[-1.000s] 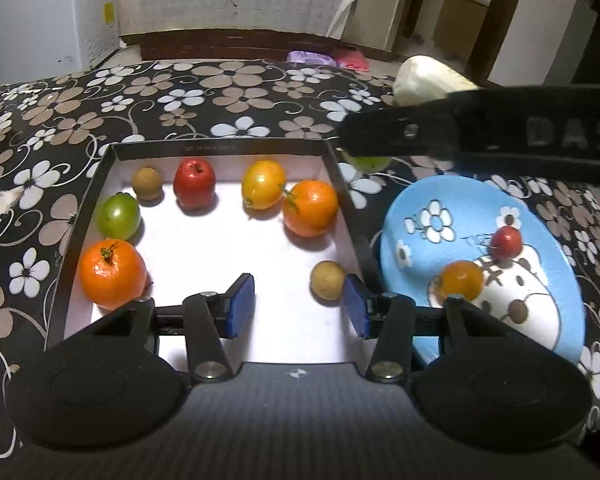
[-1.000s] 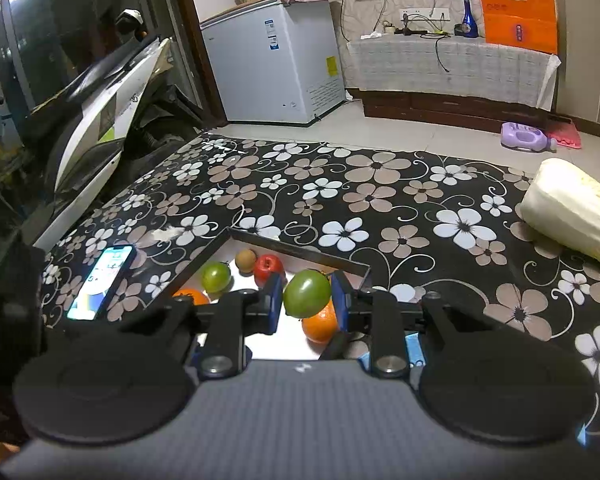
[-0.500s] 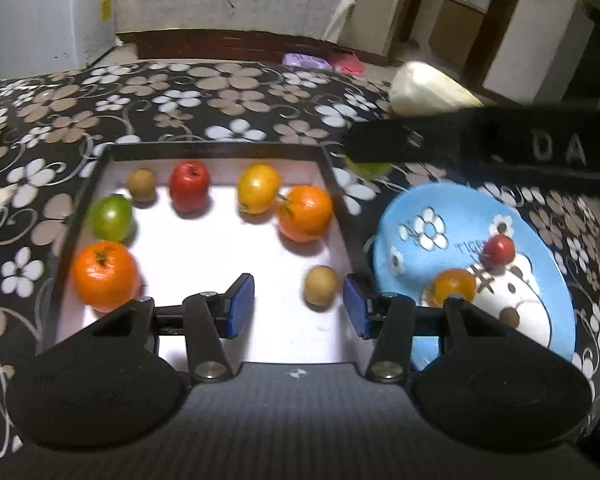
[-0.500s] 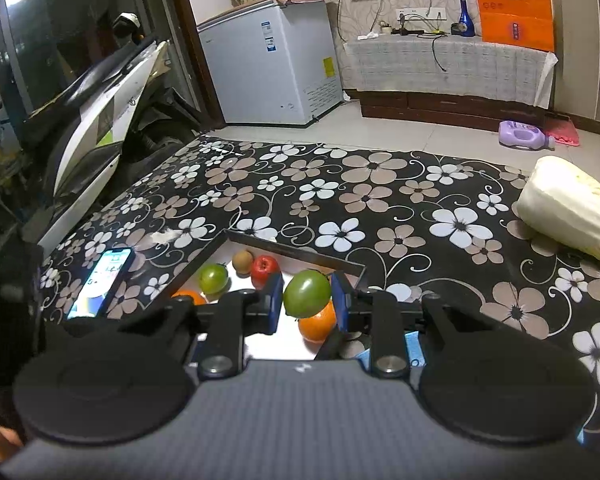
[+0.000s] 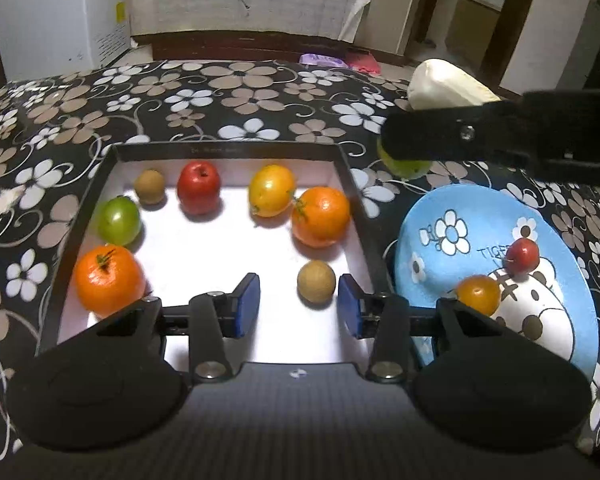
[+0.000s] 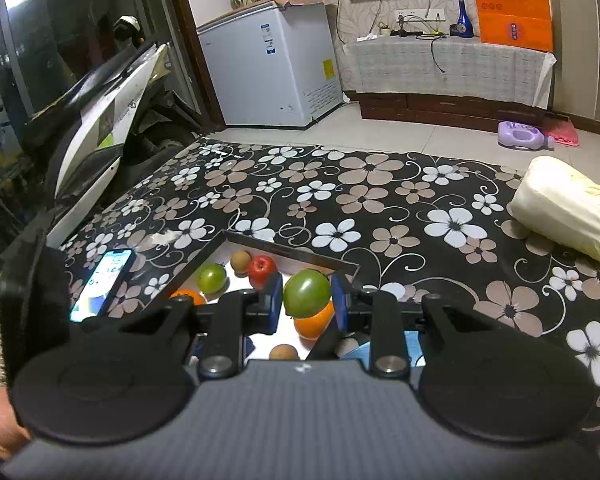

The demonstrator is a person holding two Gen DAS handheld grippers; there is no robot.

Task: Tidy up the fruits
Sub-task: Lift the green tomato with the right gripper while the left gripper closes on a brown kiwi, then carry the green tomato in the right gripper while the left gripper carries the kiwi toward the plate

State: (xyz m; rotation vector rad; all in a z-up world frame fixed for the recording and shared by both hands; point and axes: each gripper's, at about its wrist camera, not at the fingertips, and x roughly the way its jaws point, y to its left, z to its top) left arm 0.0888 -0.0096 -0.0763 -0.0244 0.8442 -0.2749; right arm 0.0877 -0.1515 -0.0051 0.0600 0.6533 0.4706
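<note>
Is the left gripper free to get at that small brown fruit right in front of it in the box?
Probably yes: the small brown fruit lies just ahead of the left gripper, whose jaws are closing with nothing between them.

Desk cloth [image 5: 236, 92]: black with white and tan flowers; box [image 5: 228, 151]: black rim, white floor. Box contents: orange fruit at 8 o'clock [image 5: 109, 280] and 3 o'clock [image 5: 320, 216], green tomato [image 5: 119, 220] at 9, red apple [image 5: 199, 187] at 11, yellow tomato [image 5: 271, 195] at 1, tan longan [image 5: 316, 281] at 5. Plate [image 5: 452, 216]: sky blue with white flowers and a white cartoon figure; gripper pads [image 5: 247, 308]: blue.
</note>
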